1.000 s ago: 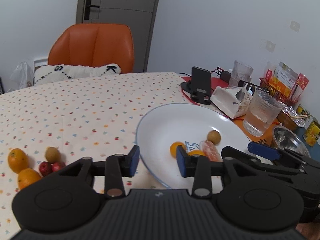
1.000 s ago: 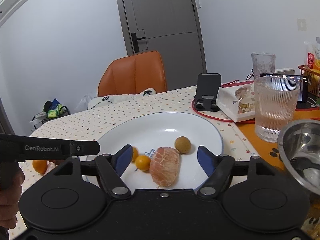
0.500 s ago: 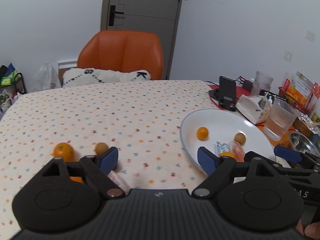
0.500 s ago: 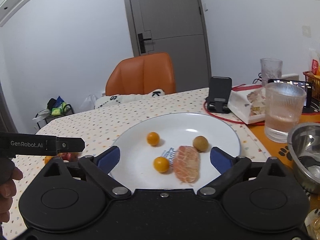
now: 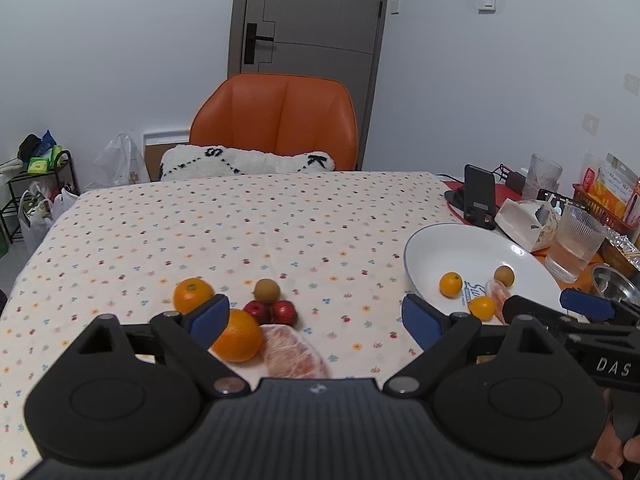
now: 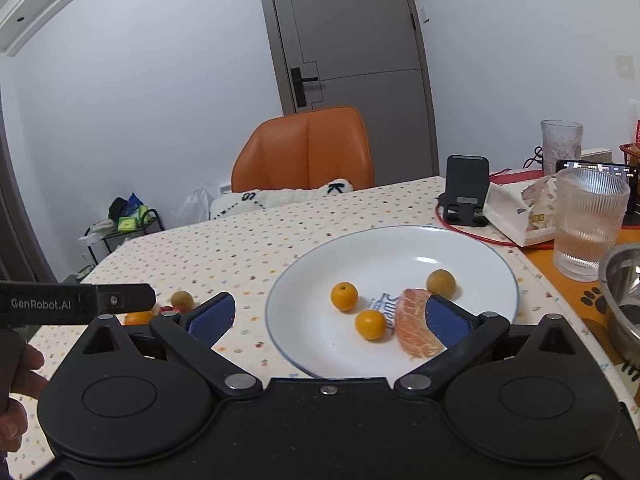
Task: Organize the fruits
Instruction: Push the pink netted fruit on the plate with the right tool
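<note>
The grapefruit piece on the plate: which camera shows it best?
The right wrist view: the grapefruit piece lies close and nearly whole on the plate. In the left wrist view it is small, partly hidden behind the right tongs.

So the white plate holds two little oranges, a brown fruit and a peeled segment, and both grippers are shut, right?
Not quite: both grippers are open and empty. The left gripper shows this in the left wrist view, the right gripper in the right wrist view. The plate holds what you listed.
</note>
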`<state>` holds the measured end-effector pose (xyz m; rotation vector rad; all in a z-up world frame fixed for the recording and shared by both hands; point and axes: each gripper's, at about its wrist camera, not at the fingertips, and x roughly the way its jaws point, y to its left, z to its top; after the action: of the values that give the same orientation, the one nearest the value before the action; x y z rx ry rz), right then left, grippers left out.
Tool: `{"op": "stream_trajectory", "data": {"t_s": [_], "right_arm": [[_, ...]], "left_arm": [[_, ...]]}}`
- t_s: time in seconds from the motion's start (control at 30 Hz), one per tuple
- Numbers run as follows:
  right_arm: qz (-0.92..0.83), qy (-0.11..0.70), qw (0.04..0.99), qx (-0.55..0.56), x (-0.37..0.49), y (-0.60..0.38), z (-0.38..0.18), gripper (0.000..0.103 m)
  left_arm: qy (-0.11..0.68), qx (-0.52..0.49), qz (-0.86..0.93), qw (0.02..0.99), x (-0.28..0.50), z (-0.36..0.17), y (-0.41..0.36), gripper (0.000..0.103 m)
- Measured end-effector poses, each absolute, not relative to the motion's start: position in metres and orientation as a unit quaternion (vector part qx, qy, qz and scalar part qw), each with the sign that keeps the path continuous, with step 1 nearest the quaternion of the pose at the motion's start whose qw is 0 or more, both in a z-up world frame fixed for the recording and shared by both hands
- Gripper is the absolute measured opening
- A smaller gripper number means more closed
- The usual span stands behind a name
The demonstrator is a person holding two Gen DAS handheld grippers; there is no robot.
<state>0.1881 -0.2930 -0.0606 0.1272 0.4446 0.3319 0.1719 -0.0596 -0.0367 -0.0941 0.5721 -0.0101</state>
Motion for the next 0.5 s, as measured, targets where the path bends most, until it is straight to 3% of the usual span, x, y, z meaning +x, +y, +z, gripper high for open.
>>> {"op": "stream_trajectory", "data": {"t_s": [0.5], "right_arm": [[0.204,0.216,0.953,0.067,0.175,-0.270,-0.054,0.103]], "left_arm": [[0.273,-0.052,0.019,0.961,0.141,-0.029,-0.030,0.093]]}}
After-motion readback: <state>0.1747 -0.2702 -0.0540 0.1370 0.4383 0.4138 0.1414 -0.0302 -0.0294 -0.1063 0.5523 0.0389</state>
